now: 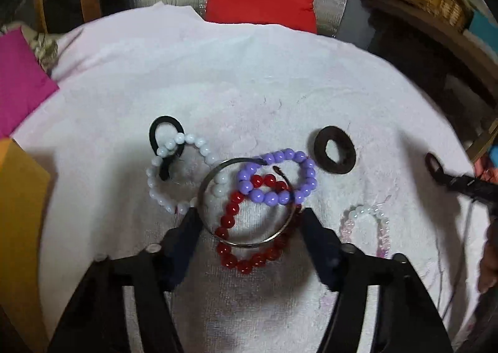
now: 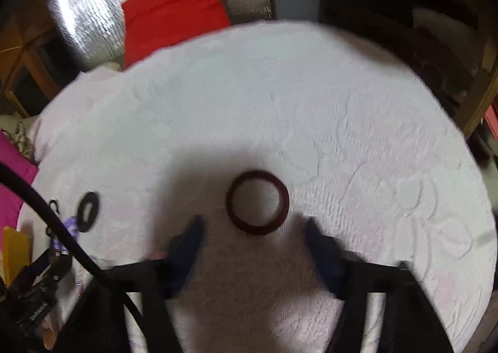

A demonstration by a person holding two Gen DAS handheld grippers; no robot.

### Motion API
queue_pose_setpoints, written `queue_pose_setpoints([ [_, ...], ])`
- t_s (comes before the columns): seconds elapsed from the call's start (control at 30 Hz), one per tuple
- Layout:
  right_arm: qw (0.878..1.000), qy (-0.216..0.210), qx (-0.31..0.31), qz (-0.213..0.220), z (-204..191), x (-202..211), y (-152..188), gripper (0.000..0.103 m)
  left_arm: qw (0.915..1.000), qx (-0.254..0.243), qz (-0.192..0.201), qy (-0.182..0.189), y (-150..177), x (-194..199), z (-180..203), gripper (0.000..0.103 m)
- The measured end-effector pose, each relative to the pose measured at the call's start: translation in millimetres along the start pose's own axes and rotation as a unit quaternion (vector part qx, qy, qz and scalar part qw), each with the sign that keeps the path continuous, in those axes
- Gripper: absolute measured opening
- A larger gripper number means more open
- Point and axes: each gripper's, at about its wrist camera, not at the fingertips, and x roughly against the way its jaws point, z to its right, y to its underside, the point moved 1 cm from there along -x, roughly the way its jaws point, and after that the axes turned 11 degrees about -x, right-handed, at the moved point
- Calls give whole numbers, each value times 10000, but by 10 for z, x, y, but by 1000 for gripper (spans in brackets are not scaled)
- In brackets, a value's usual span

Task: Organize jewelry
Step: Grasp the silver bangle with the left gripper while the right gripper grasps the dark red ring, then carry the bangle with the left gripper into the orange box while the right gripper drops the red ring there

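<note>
Honestly, the sketchy bit is right between the fingers of the left gripper [image 1: 249, 216]: its jaws are spread wide, holding nothing, and they straddle the thin silver metal bangle [image 1: 246, 202] from either side. That bangle lies tangled in a pile, with the red glass-bead bracelet [image 1: 249, 241] running under it, the purple bead bracelet [image 1: 280, 177] draped over its far edge, and the white bead bracelet [image 1: 183, 171] poking inside its left rim. So if the fingers close now, my guess is they snag a red bead along with the metal, or the whole knot gets dragged across the fluffy white towel [image 1: 249, 79]. The white strand is also looped through the black elastic hair tie [image 1: 165, 144], so that could tag along too. Further out, the dark flat wooden ring [image 1: 334, 149] and the pale pink-and-clear bead bracelet [image 1: 370, 228] sit apart and look safe. Over on the right gripper [image 2: 252, 225], jaws also wide and empty, with the dark reddish wooden bangle [image 2: 258, 202] lying flat just ahead of the tips; that view is blurry, and a smooth round bangle could easily squirt out of a sloppy pinch.
</note>
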Motion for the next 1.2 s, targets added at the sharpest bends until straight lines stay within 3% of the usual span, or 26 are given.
queue_pose_setpoints([
  [0.1, 9998, 106, -140, 31, 52, -55, 10, 36, 10000, 13, 57, 60, 0, 31, -24, 61],
  [0.17, 9998, 111, -151, 65, 66, -38, 20, 22, 9999, 80, 88, 112, 18, 45, -46, 60],
  [0.27, 9997, 121, -158, 118, 92, 0, 58, 17, 9996, 169, 132, 156, 42, 77, -91, 60],
  [0.5, 9995, -235, -120, 179, 54, 241, 170, 16, 9992, 185, 349, 43, 150, 378, -222, 60],
  [0.77, 9953, -927, 182, 213, -377, 531, 382, 16, 9964, 305, 572, -540, 315, 763, -326, 60],
  [0.87, 9919, -1181, 368, 281, -585, 645, 544, 16, 9934, 477, 847, -615, 406, 1037, -418, 60],
  [1.03, 9858, -1488, 636, 459, -948, 722, 788, 16, 9813, 605, 1258, -1323, 657, 1551, -665, 60],
  [1.2, 9798, -1698, 958, 436, -1414, 897, 1189, 16, 9623, 1291, 1672, -1713, 894, 2146, -1103, 60],
])
